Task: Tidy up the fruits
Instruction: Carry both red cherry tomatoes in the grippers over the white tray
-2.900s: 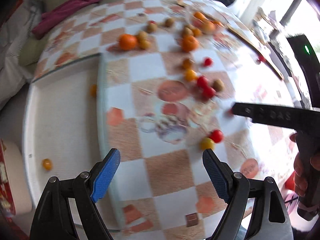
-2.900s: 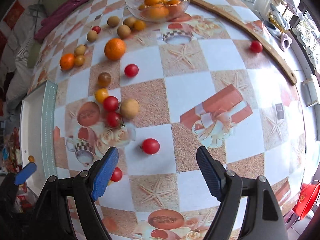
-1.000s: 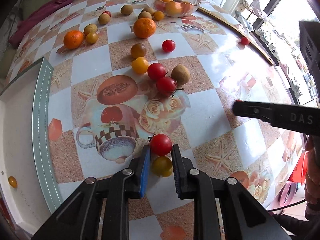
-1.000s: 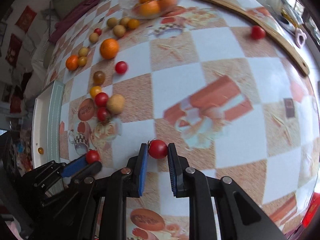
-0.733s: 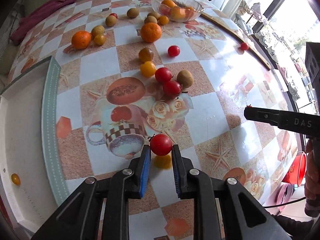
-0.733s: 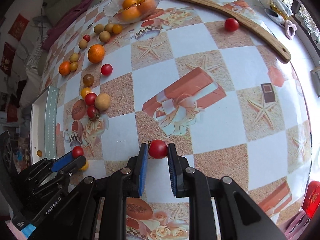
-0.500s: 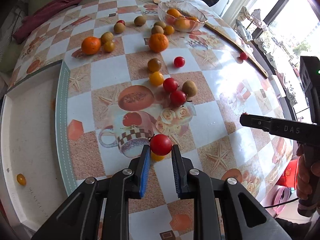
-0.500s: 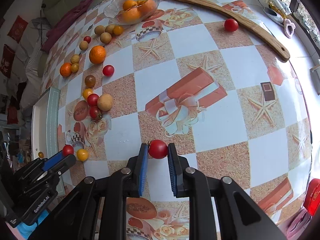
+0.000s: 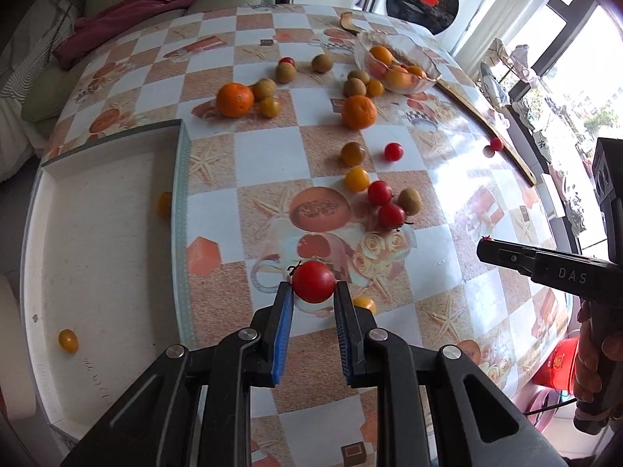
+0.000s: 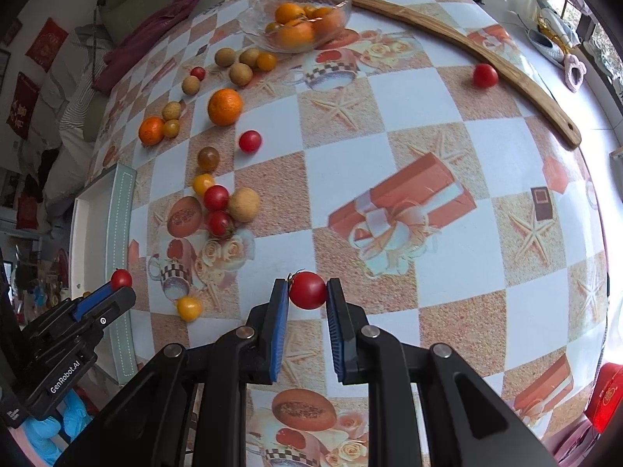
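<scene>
My left gripper [image 9: 311, 292] is shut on a red cherry tomato [image 9: 313, 281] and holds it above the patterned table. My right gripper [image 10: 307, 292] is shut on another red cherry tomato [image 10: 307, 290], also lifted. The left gripper with its tomato [image 10: 121, 278] shows at the left of the right wrist view. A yellow cherry tomato [image 9: 365, 303] lies on the table just beyond the left gripper. A glass bowl [image 10: 296, 4] with oranges stands at the far side. A white tray [image 9: 97, 241] with a yellow tomato [image 9: 68, 340] in it lies at the left.
Several oranges, red and yellow tomatoes and brown round fruits lie scattered across the table [image 9: 272, 155]. A cluster of red tomatoes [image 10: 216, 208] lies mid-left. A lone red tomato [image 10: 485, 75] sits beside a long curved wooden stick [image 10: 506, 62] at the right.
Both grippers closed on red tomatoes and lifted them. The left gripper has risen and pulled back toward the tray, leaving the yellow tomato on the table.
</scene>
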